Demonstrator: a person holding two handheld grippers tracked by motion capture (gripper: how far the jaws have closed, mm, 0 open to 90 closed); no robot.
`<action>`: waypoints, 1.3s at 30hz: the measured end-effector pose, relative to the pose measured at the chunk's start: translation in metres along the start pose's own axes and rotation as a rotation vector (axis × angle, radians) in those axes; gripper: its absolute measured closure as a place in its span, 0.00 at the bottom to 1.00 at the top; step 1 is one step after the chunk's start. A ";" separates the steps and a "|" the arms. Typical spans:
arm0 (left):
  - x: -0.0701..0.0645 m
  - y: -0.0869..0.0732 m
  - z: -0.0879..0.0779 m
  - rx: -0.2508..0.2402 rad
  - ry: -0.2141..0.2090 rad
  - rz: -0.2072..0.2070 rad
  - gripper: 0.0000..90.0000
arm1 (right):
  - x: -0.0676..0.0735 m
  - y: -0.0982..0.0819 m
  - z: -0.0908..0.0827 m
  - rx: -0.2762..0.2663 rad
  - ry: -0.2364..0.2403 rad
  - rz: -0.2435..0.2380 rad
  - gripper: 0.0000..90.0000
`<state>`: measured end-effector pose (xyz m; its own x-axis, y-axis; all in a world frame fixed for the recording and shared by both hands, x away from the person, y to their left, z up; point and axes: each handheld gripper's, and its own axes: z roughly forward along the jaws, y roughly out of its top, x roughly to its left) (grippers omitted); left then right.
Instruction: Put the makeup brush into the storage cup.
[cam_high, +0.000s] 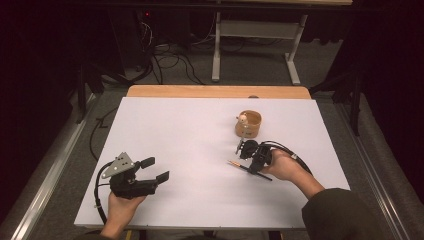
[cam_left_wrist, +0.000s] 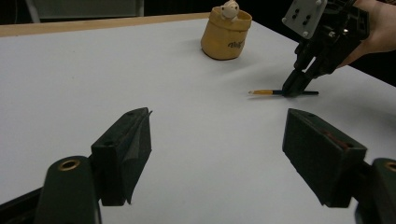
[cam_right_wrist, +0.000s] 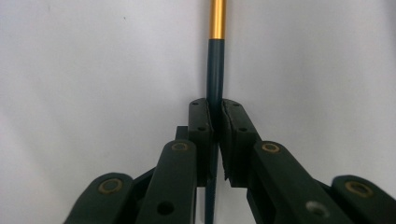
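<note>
Right gripper (cam_high: 252, 161), jaws closed on a slim dark pen (cam_high: 250, 169) with a gold band lying flat on the matte white table (cam_high: 175, 130), long axis along the jaws, just short of the tan cup (cam_high: 249, 124); left gripper (cam_high: 152, 169) wide open, empty.

A smooth matt white table sheet (cam_high: 200, 140) is seen; a dark matt stick with a glossy gold metal band (cam_right_wrist: 216, 51) is pinched between matt black plastic jaws.
</note>
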<state>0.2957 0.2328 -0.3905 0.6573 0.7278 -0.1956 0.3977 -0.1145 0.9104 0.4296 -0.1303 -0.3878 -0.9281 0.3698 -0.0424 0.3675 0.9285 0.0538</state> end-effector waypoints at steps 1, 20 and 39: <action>0.000 0.000 0.000 0.001 -0.001 0.002 0.27 | 0.000 0.000 0.000 -0.007 0.002 -0.004 0.95; 0.000 0.000 0.001 0.003 0.002 -0.002 0.27 | 0.007 -0.008 -0.023 -0.132 0.011 0.027 0.95; 0.000 0.000 0.001 0.004 0.002 0.001 0.27 | 0.010 -0.027 -0.043 -0.357 0.041 0.096 0.95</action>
<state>0.2966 0.2323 -0.3907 0.6563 0.7291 -0.1939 0.3994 -0.1178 0.9092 0.4078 -0.1529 -0.3468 -0.8948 0.4460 0.0190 0.4155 0.8167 0.4004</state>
